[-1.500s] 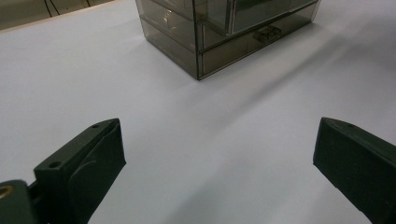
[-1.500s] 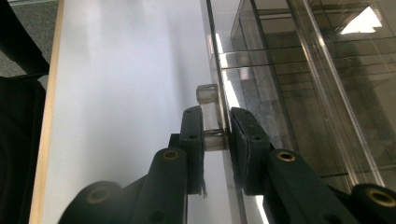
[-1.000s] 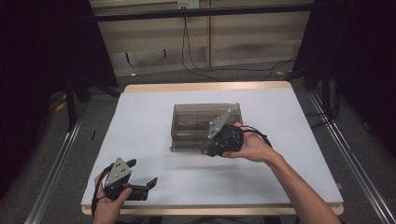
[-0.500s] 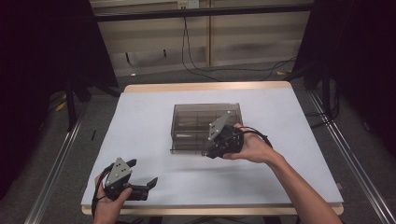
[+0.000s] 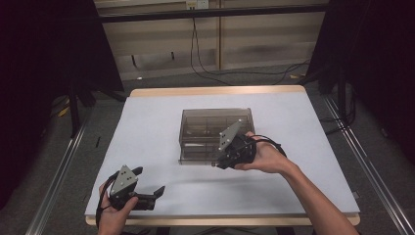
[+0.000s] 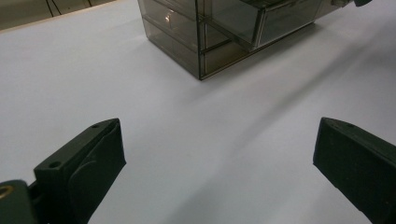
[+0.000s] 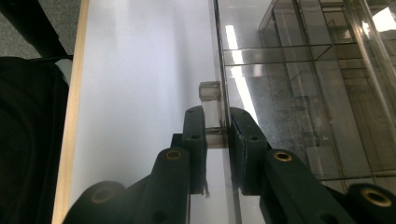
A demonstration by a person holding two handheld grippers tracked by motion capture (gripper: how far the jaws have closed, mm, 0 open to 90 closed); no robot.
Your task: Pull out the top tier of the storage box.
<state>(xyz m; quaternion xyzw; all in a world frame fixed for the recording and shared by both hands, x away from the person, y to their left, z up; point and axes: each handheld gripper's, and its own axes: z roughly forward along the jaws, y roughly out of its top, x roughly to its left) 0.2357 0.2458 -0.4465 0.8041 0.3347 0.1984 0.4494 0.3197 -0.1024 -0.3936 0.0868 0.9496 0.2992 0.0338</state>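
A smoky see-through drawer box [image 5: 210, 128] stands at the middle of the white table [image 5: 147, 122]. My right gripper [image 5: 218, 164] is at its front edge, with a hand around it. In the right gripper view the gripper [image 7: 215, 114] is shut on a small clear drawer handle [image 7: 209, 90], next to the box's transparent front [image 7: 303, 84]. My left gripper [image 5: 150, 179] is low near the front left corner and open. In the left gripper view its jaws stand wide apart [image 6: 215, 140] over bare table, and the box [image 6: 219, 32] is farther off with one drawer slightly out.
Black cables [image 5: 205, 68] trail over the floor behind the table. Metal rails [image 5: 58, 176] run along both sides of the table, with dark curtains beyond. The table's wooden front edge [image 5: 220, 220] is close to both hands.
The right gripper, with the handle in it, has come slightly toward the table's front, and the box's front edge reaches a little farther forward. The left gripper has not moved.
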